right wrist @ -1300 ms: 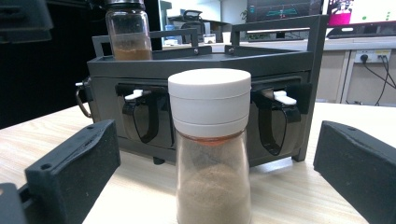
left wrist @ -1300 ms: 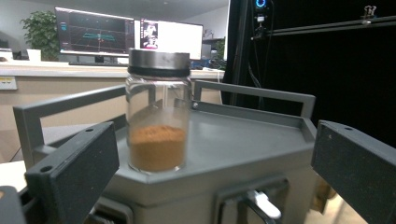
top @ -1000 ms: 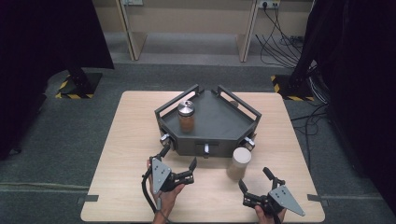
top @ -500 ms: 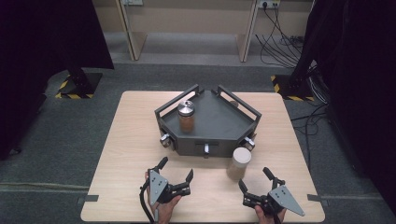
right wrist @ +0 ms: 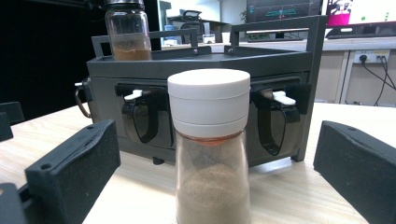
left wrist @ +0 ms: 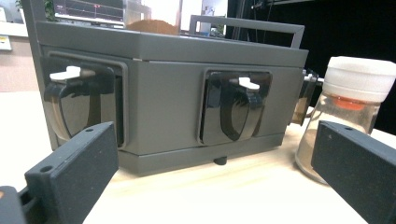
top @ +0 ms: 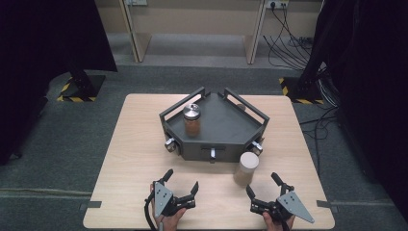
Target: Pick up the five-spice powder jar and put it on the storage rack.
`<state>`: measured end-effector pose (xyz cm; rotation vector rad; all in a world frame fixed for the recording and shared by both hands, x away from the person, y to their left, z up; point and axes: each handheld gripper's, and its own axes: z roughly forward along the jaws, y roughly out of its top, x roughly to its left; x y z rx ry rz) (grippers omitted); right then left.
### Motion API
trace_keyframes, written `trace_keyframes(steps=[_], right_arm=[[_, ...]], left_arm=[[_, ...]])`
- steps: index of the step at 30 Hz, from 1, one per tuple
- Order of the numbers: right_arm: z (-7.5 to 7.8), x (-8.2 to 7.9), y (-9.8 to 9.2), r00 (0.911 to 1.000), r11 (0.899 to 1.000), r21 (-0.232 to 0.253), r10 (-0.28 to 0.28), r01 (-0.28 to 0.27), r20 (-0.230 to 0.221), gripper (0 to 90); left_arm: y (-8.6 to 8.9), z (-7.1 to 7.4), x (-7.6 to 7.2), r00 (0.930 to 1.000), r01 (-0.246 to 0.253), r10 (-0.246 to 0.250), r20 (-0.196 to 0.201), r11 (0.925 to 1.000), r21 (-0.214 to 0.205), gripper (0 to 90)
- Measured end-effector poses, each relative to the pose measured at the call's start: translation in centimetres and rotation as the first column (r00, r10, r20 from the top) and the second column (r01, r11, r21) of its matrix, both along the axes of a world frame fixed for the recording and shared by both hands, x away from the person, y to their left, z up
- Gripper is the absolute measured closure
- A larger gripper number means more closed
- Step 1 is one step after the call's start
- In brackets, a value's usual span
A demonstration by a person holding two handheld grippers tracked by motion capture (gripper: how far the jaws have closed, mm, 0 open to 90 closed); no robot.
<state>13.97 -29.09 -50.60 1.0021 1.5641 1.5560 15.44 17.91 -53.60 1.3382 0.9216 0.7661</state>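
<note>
Near the table's point(top: 120, 159) front edge, both claws agape.

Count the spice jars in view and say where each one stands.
2. The silver-lidded jar stands on top of the grey rack, at its left side. The white-lidded jar stands on the table just in front of the rack's right corner. The rack may hide others.
</note>
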Motion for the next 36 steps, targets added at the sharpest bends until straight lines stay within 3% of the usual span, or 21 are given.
trace_keyframes(steps=[10, 19, 36], right_arm=[[0.02, -0.01, 0.02, 1.0, 1.0, -0.001, 0.003, -0.003, 0.0, 0.7], [-0.08, 0.16, -0.11, 1.0, 1.0, 0.002, 0.006, -0.006, -0.001, 0.7], [-0.17, 0.25, -0.23, 0.9999, 1.0, 0.016, 0.009, -0.009, -0.009, 0.7]], left_arm=[[0.2, -0.4, -0.09, 1.0, 0.004, -0.004, -0.003, 1.0, -0.007, 0.3], [-0.42, -0.29, -0.41, 0.9998, -0.004, 0.003, 0.022, 0.9986, 0.053, 0.3], [-0.49, -0.34, -0.48, 0.9997, -0.01, 0.009, 0.023, 0.9986, 0.051, 0.3]])
